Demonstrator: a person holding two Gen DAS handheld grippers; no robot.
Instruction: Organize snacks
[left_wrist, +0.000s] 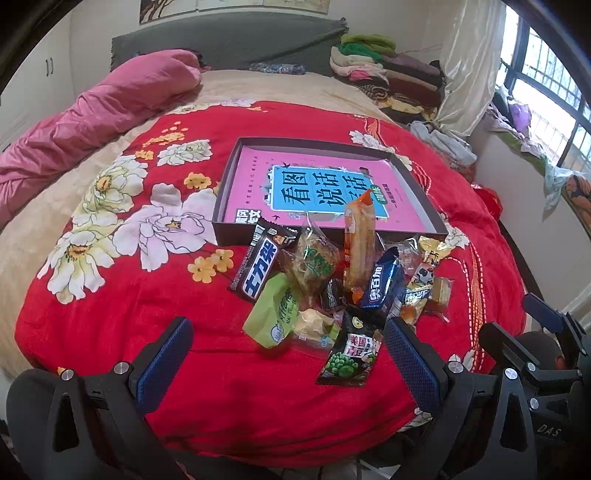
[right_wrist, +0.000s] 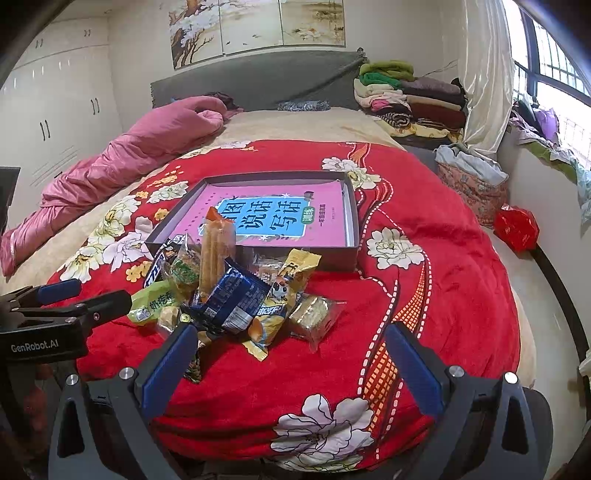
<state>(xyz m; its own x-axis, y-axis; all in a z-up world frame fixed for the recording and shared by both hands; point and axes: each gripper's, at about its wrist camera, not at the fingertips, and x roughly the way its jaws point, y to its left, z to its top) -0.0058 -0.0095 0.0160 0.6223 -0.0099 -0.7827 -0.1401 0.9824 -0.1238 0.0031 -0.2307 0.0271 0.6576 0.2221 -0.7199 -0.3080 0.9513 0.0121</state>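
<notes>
Left wrist view first, and the left hand-held gripper (left_wrist: 288, 354) hovers over the near edge of the bed with its blue-padded jaws spread wide and nothing between them. Just ahead sits the jumbled heap of wrapped snacks (left_wrist: 332, 284) on the red floral blanket (left_wrist: 147, 295), pressed up against the front wall of the shallow dark cardboard box (left_wrist: 417, 173) that has a pink book with a blue title panel (left_wrist: 325, 188) lying flat inside. Nothing from the heap is fully in the box yet, so by my reckoning the sorting has barely begun. Closest to the left jaws are the light green pouch (left_wrist: 273, 314) and the black packet printed with green peas (left_wrist: 351, 354); the black and blue chocolate bar (left_wrist: 258, 266) lies at the left of the pile, and a tall orange-tipped clear pack of sticks (left_wrist: 358, 243) leans upright against the box wall. Over on the right wrist view, the right hand-held gripper (right_wrist: 291, 354) is likewise gaping and empty, with the dark blue biscuit packet (right_wrist: 236, 299) and a clear-wrapped pale square cake (right_wrist: 314, 314) nearest. Trouble ahead? The wrappers overlap, so a pinch may drag two at once, the soft blanket may bunch into the jaws, and a nudge could topple that leaning stick pack.
</notes>
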